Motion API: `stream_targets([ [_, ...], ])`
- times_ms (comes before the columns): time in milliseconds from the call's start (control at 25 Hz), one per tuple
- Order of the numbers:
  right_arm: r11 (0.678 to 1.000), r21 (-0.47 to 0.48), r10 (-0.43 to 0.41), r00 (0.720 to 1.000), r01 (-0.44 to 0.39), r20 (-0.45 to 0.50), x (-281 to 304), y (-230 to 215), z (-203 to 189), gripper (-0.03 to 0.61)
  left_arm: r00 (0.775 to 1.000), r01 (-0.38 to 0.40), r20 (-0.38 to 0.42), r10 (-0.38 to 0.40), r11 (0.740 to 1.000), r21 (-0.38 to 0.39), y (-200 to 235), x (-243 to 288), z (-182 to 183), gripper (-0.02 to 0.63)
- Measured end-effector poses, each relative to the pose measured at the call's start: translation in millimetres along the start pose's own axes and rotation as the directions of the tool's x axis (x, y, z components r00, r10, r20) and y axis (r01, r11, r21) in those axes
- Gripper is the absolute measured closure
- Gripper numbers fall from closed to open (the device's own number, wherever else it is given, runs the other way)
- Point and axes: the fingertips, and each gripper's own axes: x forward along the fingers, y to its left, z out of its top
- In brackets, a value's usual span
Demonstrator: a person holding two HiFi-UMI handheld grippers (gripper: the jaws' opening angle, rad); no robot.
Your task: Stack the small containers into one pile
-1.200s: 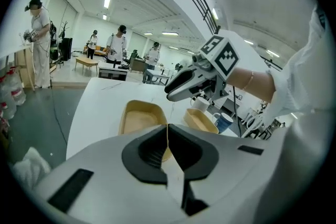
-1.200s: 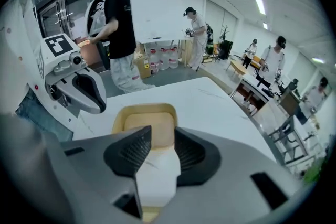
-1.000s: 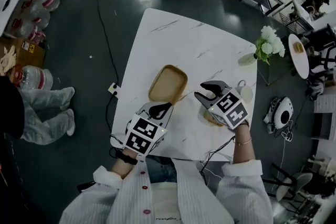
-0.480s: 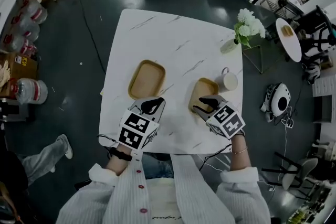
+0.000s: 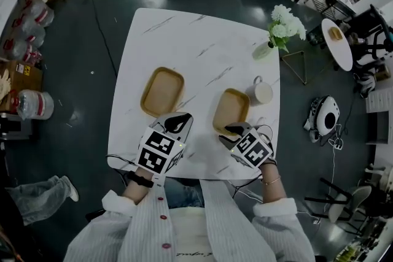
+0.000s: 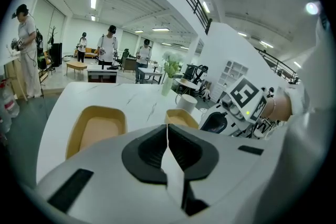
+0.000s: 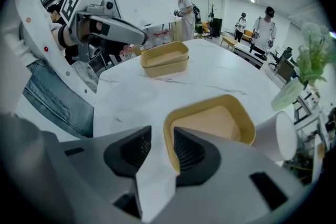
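Two shallow tan containers lie apart on the white marble table (image 5: 184, 40). The left container (image 5: 163, 91) (image 6: 97, 128) (image 7: 164, 59) sits just beyond my left gripper (image 5: 178, 122) (image 6: 168, 131), which is shut with nothing in it and is not touching the container. The right container (image 5: 231, 110) (image 6: 181, 118) (image 7: 215, 123) lies in front of my right gripper (image 5: 233, 130) (image 7: 161, 136). That gripper is open, and the container's near rim stands in the gap, close against the right jaw.
A white mug (image 5: 263, 92) (image 7: 278, 139) stands right beside the right container. A vase of white flowers (image 5: 279, 27) (image 7: 304, 71) is at the table's far right corner. The table's front edge is right under both grippers. People stand far off in the room.
My right gripper has drawn back from over the right container to its near rim, and its jaws have narrowed. My left gripper has stayed shut near the left container.
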Motion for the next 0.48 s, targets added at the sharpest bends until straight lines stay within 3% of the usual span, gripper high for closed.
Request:
stream_targets([
  [480,0.991,-0.125,-0.054,0.995,0.043,-0.083,28.0,2.6,-4.8,0.453,0.999,-0.033,0.003,0.033,0.999,-0.037,-7.0,8.5,-9.6,0.592],
])
